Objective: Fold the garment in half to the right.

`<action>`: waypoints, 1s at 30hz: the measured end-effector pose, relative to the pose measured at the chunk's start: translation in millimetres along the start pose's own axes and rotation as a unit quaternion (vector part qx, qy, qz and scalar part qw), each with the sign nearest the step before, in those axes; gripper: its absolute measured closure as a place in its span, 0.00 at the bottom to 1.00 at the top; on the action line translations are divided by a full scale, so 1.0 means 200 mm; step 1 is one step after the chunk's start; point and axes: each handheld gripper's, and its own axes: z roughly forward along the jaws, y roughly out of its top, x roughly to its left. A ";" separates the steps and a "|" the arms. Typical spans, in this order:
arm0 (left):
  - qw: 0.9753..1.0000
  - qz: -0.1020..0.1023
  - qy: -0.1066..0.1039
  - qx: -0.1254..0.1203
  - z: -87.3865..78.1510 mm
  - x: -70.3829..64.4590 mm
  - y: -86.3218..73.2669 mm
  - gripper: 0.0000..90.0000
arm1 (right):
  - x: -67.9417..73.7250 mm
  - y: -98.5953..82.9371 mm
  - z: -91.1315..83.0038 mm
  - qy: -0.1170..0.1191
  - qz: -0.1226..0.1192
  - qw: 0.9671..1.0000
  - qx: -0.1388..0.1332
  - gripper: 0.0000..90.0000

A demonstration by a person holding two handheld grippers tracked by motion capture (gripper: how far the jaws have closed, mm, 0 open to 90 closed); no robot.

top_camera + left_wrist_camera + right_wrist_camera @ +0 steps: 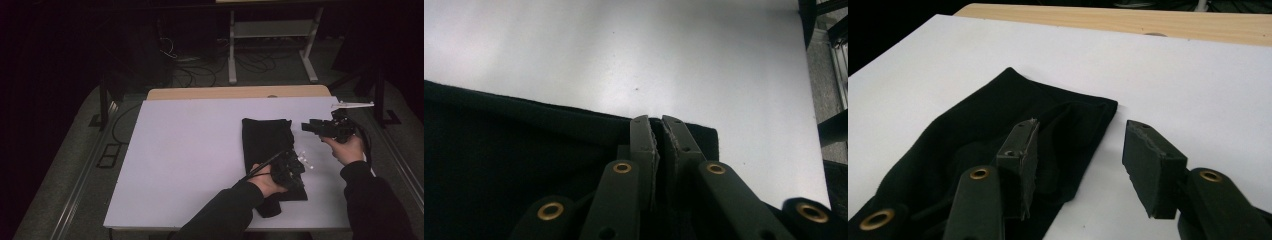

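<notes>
Lying flat on the white table (175, 150), right of centre: a folded black cloth (266, 140). Pinching the cloth's near edge with the left gripper (295, 167), jaws pressed together on the fabric, dark cloth (524, 150) spreading away to the left of the jaws. Hovering just beside the cloth's far right corner with the right gripper (306, 127), jaws spread wide, gripping nothing. Lying ahead of and under its left jaw: the cloth (998, 125), with bare table beneath the other.
</notes>
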 end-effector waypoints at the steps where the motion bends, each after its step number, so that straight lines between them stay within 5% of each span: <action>1: 1.000 0.002 0.003 -0.006 -0.01 0.00 0.00 0.90 | 0.00 0.00 0.00 0.001 -0.002 1.000 0.000 0.52; 8: 0.999 -0.003 -0.012 -0.043 -0.05 0.00 0.01 0.74 | 0.02 0.00 0.00 0.002 -0.004 1.000 -0.002 0.48; 18: 0.997 -0.012 0.014 -0.073 -0.15 0.01 0.00 0.48 | 0.02 0.00 0.00 0.006 -0.008 1.000 -0.007 0.40; 30: 0.992 -0.044 0.010 -0.117 -0.27 0.08 -0.05 0.18 | 0.05 0.00 -0.02 0.012 -0.017 1.000 -0.014 0.15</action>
